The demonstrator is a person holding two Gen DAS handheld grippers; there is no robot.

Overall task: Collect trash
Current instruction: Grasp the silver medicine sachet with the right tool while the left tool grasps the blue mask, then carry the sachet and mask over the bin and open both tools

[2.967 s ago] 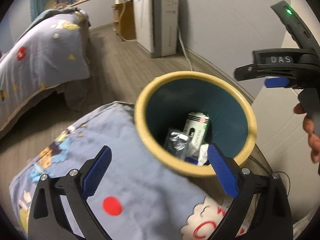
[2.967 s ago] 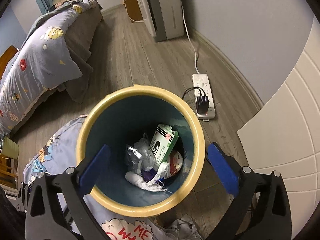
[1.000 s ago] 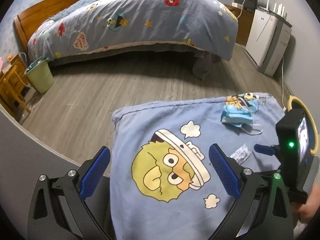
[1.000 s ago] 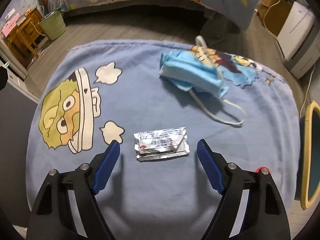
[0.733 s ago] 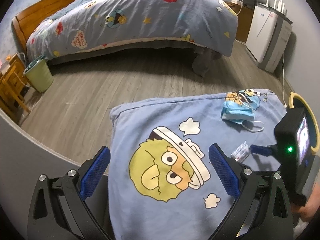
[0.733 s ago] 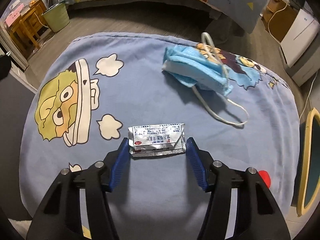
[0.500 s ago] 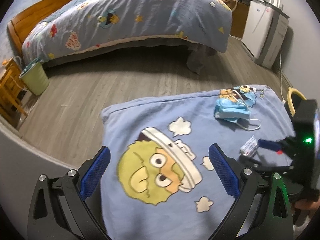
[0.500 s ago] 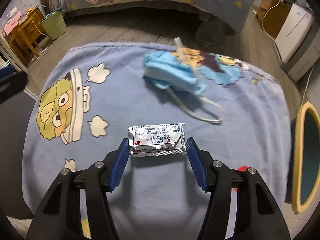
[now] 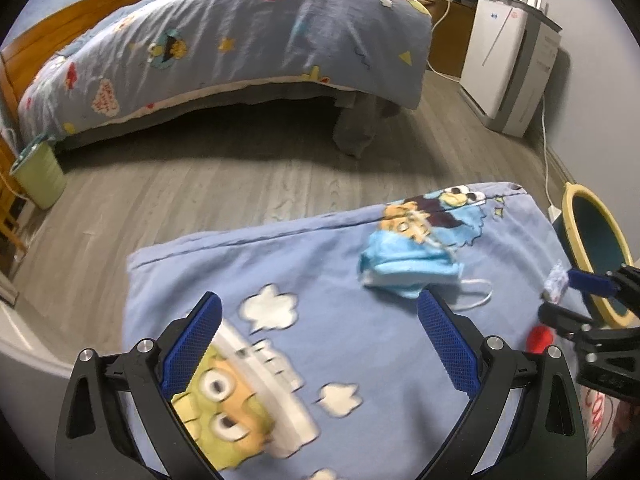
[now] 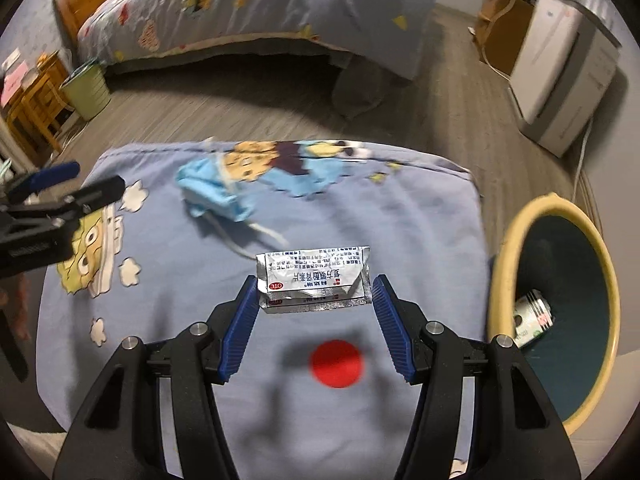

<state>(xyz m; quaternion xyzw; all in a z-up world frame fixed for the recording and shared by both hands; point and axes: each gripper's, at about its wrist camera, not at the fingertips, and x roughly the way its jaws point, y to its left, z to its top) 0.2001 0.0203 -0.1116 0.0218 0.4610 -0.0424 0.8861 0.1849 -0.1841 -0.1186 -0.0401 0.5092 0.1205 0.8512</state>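
Pinching a foil medicine sachet (image 10: pixel 314 276) marked "OTC", the right gripper (image 10: pixel 314 292) is seen; left gripper (image 9: pixel 320 328) spread, empty; face mask (image 9: pixel 408 268) beyond.

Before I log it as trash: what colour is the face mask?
Light blue face mask; clearest in right wrist view.

mask (image 10: pixel 214 196) on blanket (image 10: pixel 400 220), far side | packet (image 10: pixel 314 276) between right gripper's (image 10: pixel 314 308) fingers, above blanket | bin (image 10: pixel 560 304) right of blanket (a carton inside) | bed (image 10: pixel 248 8) behind

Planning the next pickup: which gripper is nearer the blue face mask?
Left. The left gripper hovers open just short of the blue face mask; the right gripper, clamping the foil packet, is farther back.
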